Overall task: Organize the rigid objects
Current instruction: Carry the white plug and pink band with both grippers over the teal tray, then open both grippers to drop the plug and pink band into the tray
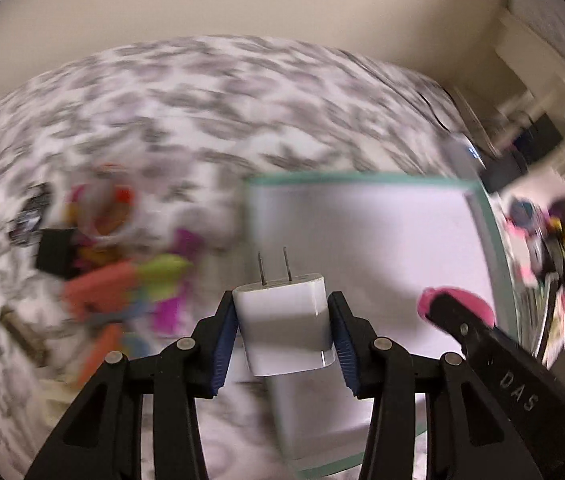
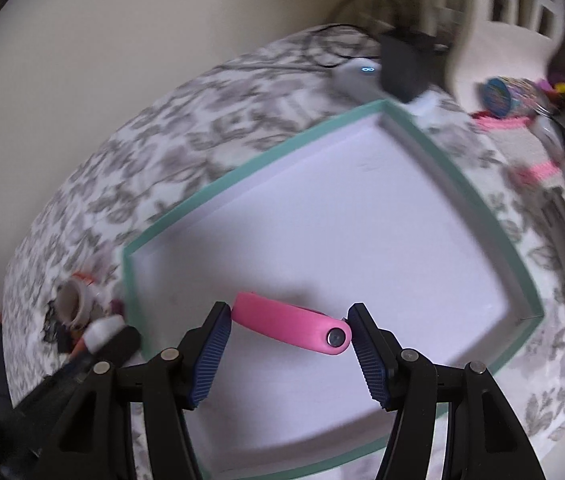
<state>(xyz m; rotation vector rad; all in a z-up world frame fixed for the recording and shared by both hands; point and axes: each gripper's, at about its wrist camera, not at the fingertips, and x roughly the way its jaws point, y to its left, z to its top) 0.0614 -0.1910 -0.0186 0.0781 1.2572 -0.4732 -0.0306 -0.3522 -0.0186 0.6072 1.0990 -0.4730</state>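
Observation:
My left gripper is shut on a white plug charger, prongs pointing away, held above the near left edge of a teal-rimmed white tray. My right gripper is shut on a pink handle-shaped object and holds it over the tray's near part. The right gripper's finger with the pink object shows in the left wrist view at the right. The tray's white floor looks bare.
A blurred pile of colourful small items and a tape roll lie left of the tray on the grey-patterned cloth. A black adapter, cables and a white chair stand behind. More clutter sits at the right.

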